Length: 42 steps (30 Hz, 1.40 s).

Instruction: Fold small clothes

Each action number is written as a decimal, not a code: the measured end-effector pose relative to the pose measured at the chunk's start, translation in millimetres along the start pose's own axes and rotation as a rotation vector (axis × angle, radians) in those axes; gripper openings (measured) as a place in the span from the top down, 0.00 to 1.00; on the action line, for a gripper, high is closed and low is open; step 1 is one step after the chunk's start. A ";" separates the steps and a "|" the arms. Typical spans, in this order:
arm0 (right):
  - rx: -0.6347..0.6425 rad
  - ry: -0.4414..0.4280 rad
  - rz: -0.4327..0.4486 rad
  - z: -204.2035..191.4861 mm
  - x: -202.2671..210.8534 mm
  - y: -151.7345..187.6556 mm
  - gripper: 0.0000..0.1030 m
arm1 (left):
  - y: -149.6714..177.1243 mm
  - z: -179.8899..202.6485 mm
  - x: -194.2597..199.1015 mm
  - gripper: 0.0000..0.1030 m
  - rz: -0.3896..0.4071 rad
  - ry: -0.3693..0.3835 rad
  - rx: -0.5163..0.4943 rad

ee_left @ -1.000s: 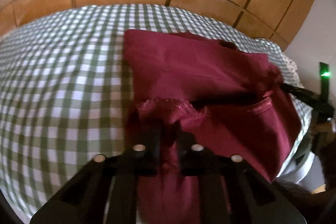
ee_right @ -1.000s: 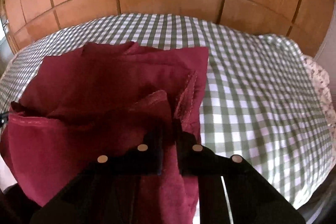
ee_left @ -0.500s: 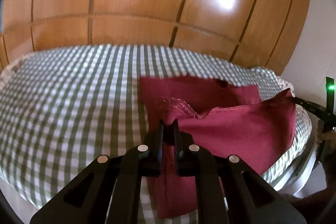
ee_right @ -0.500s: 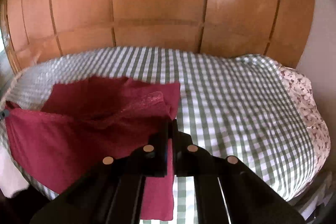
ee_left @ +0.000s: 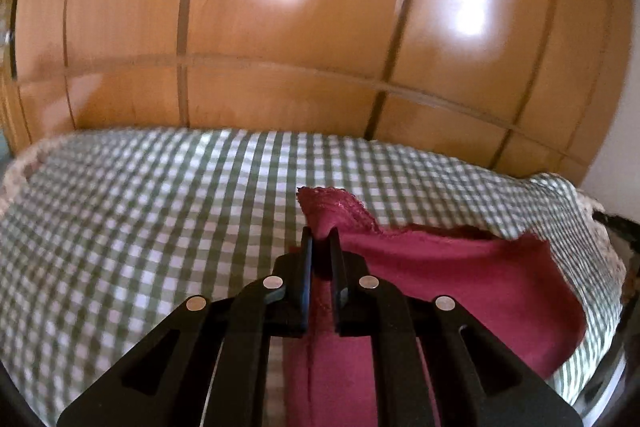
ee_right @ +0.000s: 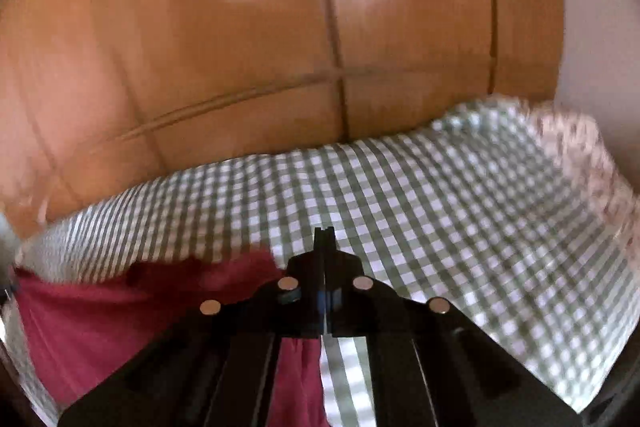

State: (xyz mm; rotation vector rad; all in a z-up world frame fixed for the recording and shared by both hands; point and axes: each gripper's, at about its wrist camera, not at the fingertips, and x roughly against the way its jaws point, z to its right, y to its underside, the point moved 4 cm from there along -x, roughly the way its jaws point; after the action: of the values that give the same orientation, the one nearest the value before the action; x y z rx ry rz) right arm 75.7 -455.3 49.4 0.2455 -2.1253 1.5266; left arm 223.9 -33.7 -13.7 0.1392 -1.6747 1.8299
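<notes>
1. Two black hand-held grippers are up over a bed covered in a green-and-white checked sheet (ee_left: 140,227); both views are somewhat blurred.
2. Seen from the left wrist, the left gripper (ee_left: 320,239) is clenched on a lace-trimmed edge of a dark red cloth garment (ee_left: 460,287), which bunches up between its fingertips and pokes out just beyond them.
3. From that pinch the garment stretches away to the right and hangs down below the gripper at the near edge of the bed, on the right half of the sheet.
4. Seen from the right wrist, the right gripper (ee_right: 324,233) has its jaws pressed fully together. The red garment (ee_right: 100,327) lies to its left and passes underneath it, but whether any cloth is caught between the tips cannot be told.
5. Beyond the bed, on the far side, stands a glossy orange-brown wooden panelled wall (ee_left: 280,27) with window glare on it.
6. At the far right corner a floral-print fabric (ee_right: 580,147) shows beside the checked sheet.
</notes>
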 end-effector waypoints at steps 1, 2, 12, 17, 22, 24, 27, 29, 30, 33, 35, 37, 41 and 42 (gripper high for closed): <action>-0.036 -0.017 -0.041 5.0 -13.3 2.8 1.00 | 0.8 -1.6 -16.9 0.94 -0.025 -0.016 0.007; -0.066 -0.047 -0.080 8.7 -22.2 7.5 1.00 | 3.7 -2.3 -26.5 0.94 -0.039 -0.033 0.006; 0.043 -0.146 -0.152 -20.4 -41.0 42.5 0.65 | 33.1 0.2 -33.1 0.94 -0.100 -0.028 -0.025; 0.142 -0.092 -0.261 -50.6 -90.2 55.8 0.67 | 29.8 9.3 -20.7 0.94 -0.072 -0.029 -0.056; 0.190 -0.036 -0.165 -52.6 -75.0 52.6 0.94 | 25.1 12.4 -7.3 0.94 -0.036 -0.025 -0.066; 0.185 -0.026 -0.096 -49.4 -56.9 44.0 0.95 | 20.1 12.3 -0.6 0.94 -0.011 -0.022 -0.064; 0.166 -0.002 -0.029 -44.4 -43.2 28.8 0.95 | 11.0 13.3 -8.4 0.94 -0.002 -0.030 -0.056; 0.163 0.026 -0.046 -43.5 -55.9 27.1 0.95 | 7.5 15.4 -31.2 0.94 -0.029 -0.058 -0.051; 0.167 0.050 -0.071 -43.2 -70.4 30.8 0.95 | 8.3 15.5 -41.1 0.94 -0.043 -0.075 -0.050; 0.177 0.131 -0.140 -37.9 -106.9 48.7 0.95 | 22.1 5.5 -92.4 0.94 -0.155 -0.148 -0.019; 0.149 0.156 -0.179 -26.3 -125.8 65.5 0.94 | 37.9 -3.4 -118.3 0.94 -0.230 -0.179 0.008; 0.144 0.156 -0.158 -25.6 -122.8 65.9 0.92 | 41.3 -3.2 -119.2 0.93 -0.215 -0.191 -0.003; 0.142 0.152 -0.160 -22.5 -113.0 61.8 0.64 | 35.1 2.0 -99.2 0.82 -0.199 -0.222 -0.023; 0.124 0.147 -0.146 -21.1 -104.9 59.3 0.47 | 33.5 2.5 -90.1 0.75 -0.184 -0.224 -0.021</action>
State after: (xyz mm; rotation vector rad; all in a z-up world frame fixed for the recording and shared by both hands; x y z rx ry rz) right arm 146.4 -429.9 -47.3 0.3145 -1.8609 1.5435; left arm 276.5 -69.7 -85.7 0.4892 -1.7670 1.7089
